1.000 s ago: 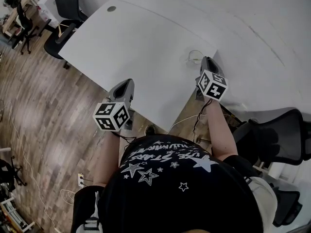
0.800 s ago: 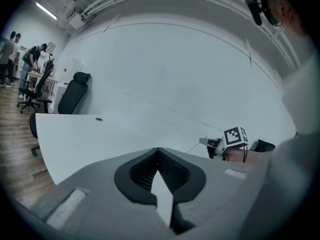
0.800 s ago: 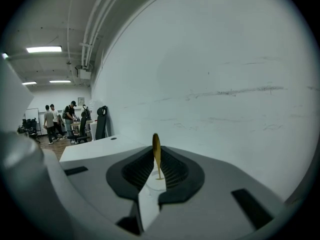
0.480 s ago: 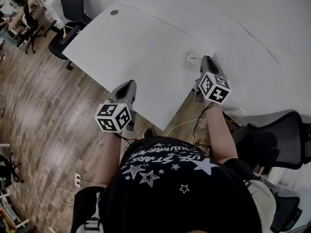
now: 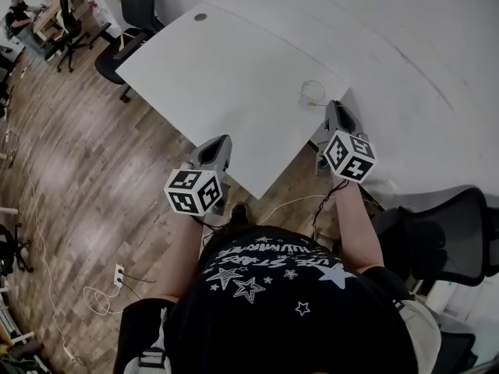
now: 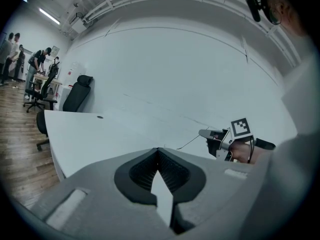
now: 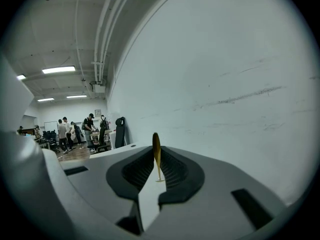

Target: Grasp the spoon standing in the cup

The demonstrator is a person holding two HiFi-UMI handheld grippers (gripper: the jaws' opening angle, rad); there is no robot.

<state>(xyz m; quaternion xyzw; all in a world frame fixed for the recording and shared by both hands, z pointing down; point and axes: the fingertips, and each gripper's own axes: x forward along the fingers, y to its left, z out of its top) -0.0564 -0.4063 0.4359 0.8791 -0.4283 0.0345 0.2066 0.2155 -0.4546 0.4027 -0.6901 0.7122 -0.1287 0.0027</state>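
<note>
A clear cup [image 5: 311, 92] stands near the right edge of the white table [image 5: 218, 76]. A thin golden spoon [image 7: 156, 143] rises from it. My right gripper [image 5: 334, 104] reaches level to the cup from the near side. In the right gripper view the jaws [image 7: 156, 156] stand nearly together with the spoon pinched at their tips, its rounded end sticking up above them. My left gripper [image 5: 221, 140] hovers at the table's near corner, far left of the cup. Its jaws [image 6: 158, 150] meet at the tips with nothing between them. From there the right gripper [image 6: 202, 132] shows with a thin line running to its tip.
A black office chair [image 5: 132, 6] stands at the table's far left and another [image 5: 437, 232] at my right. Cables [image 5: 93, 298] lie on the wooden floor. A white wall runs behind the table. Several people [image 7: 75, 129] stand far off across the room.
The head camera has shifted, so table and grippers sit a little lower in the picture. Both grippers keep their places relative to the table and cup, and their jaws look unchanged.
</note>
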